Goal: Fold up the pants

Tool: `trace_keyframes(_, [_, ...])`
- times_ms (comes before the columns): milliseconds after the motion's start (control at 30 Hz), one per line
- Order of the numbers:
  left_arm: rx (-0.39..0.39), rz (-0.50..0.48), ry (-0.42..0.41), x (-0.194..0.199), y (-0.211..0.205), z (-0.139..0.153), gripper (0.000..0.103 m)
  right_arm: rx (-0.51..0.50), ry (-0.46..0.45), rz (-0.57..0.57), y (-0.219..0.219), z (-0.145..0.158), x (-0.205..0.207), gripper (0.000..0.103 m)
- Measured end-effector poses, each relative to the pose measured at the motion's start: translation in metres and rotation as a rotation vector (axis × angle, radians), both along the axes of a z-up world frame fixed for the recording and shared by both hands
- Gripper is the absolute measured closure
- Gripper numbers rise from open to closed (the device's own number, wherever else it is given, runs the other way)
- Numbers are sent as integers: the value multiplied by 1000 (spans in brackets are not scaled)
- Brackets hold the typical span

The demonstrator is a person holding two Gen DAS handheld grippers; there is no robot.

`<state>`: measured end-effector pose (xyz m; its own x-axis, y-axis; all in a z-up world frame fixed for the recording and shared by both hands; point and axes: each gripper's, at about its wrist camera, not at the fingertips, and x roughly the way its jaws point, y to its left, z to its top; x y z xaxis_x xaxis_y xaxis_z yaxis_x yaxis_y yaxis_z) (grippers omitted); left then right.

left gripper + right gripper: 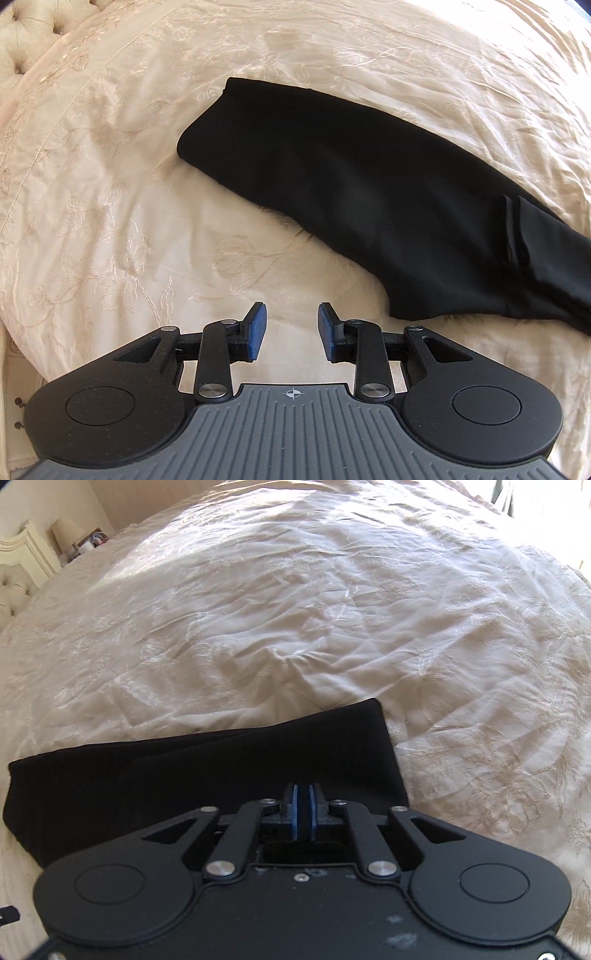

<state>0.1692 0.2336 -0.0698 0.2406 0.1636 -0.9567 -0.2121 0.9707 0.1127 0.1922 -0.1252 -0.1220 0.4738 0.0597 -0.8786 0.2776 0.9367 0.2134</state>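
Open bedspread [110, 221] surrounds the black pants [351, 192]; nothing else blocks a gripper.

The black pants [354, 192] run off the right edge of the left wrist view, so their far end is lost. From the right side, the right gripper [303, 808] covers the cloth's near edge; whether its blue pads [294, 812] pinch fabric cannot be told. On the nightstand beside the lamp [65, 531], the small clutter [90, 542] is too tiny to name.
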Motion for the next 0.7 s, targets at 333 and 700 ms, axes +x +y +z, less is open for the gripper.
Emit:
trace_keyframes(333, [-40, -47, 0, 3, 20, -7, 73, 246, 0, 246, 117, 10, -29, 92])
trace_keyframes(700, [-72, -131, -3, 25, 84, -19, 73, 208, 34, 263, 215, -3, -19, 92])
